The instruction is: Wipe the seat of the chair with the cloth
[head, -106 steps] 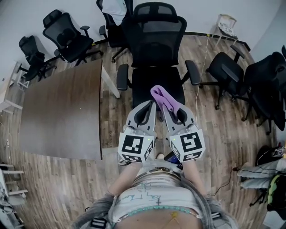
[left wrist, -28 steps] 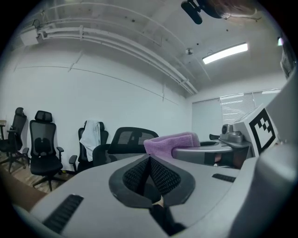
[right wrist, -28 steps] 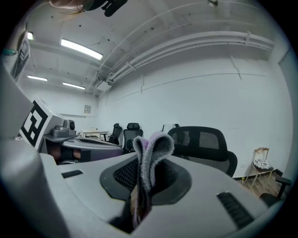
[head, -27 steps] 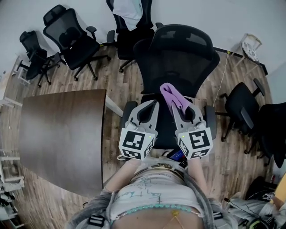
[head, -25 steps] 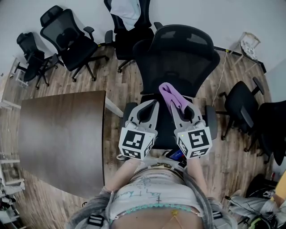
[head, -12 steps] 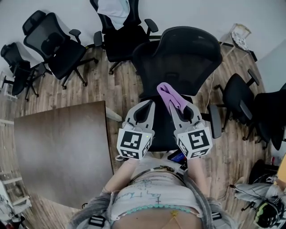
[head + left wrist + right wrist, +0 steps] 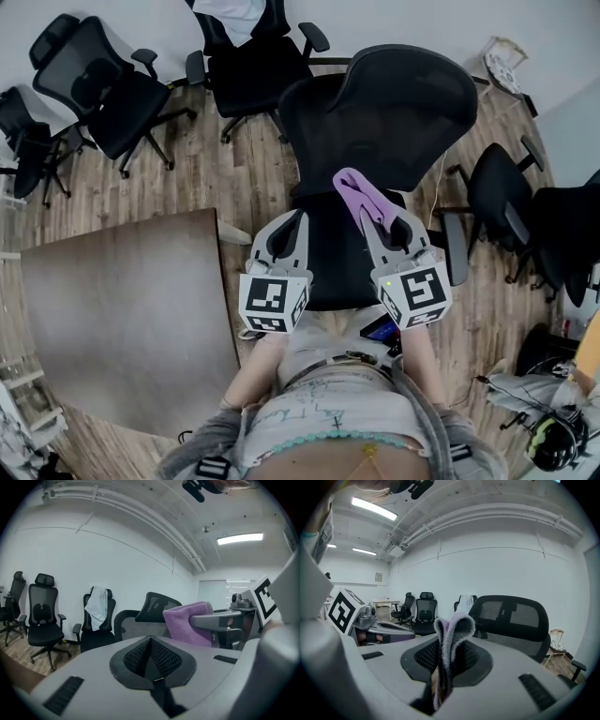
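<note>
Office room with plank floor [image 7: 248,173]; brown tabletop [image 7: 122,319] at lower left. Nearest, the left tongs [image 7: 290,221] were closed on nothing, apparently idle. The right tongs [image 7: 384,225] pinched the folded purple cloth [image 7: 356,191], its free fold projecting forward, likely as the wiping face, above the chair seat [image 7: 330,272] at centre; the backrest [image 7: 384,103] stood beyond.
</note>
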### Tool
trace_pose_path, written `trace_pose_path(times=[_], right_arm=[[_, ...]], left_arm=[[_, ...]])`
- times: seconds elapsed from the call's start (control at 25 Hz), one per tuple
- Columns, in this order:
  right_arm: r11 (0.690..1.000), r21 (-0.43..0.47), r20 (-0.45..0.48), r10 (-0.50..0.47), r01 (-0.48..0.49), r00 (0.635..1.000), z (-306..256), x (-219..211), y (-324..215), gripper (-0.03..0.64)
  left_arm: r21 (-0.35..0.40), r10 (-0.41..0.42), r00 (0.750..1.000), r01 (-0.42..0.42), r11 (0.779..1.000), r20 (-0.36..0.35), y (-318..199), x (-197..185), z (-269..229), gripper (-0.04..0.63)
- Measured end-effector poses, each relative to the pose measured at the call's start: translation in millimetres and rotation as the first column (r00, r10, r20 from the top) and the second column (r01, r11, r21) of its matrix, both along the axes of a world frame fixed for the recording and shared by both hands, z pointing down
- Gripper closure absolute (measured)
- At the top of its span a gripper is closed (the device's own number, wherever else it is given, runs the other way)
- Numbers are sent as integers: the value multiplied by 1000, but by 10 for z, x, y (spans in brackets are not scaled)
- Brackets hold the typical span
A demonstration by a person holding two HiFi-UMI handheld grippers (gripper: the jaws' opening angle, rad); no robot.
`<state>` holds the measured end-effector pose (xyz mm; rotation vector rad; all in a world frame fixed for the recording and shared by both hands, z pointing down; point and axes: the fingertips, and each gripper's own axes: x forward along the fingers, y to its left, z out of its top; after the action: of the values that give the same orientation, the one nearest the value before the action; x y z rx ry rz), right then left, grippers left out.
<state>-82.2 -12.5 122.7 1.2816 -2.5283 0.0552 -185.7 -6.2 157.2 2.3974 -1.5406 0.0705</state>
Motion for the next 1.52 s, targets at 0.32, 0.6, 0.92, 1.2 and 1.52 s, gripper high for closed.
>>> trace_pose_path(times=[0.32, 0.6, 0.92, 1.2, 1.52], right_arm=[[985, -19, 12, -170, 171, 985, 211, 282, -198, 565], [976, -17, 13, -218, 218, 976, 254, 806, -361, 565], [987, -21, 16, -162, 162, 987, 386, 1042, -509, 565], [985, -46, 16, -165, 166, 986, 528, 992, -548, 565], [982, -67, 10, -174, 174, 985, 687, 870, -576, 565]], left_arm=[[-28, -199, 980, 200, 979, 29, 30, 107, 278, 594], [-74, -292, 955, 295, 953, 53, 20, 376, 505, 594], [-78, -233, 965, 243, 967, 117, -120, 524, 569, 594], [-85, -242, 962, 253, 964, 128, -217, 461, 648, 594], [-112, -276, 950, 293, 949, 148, -153, 216, 827, 594]])
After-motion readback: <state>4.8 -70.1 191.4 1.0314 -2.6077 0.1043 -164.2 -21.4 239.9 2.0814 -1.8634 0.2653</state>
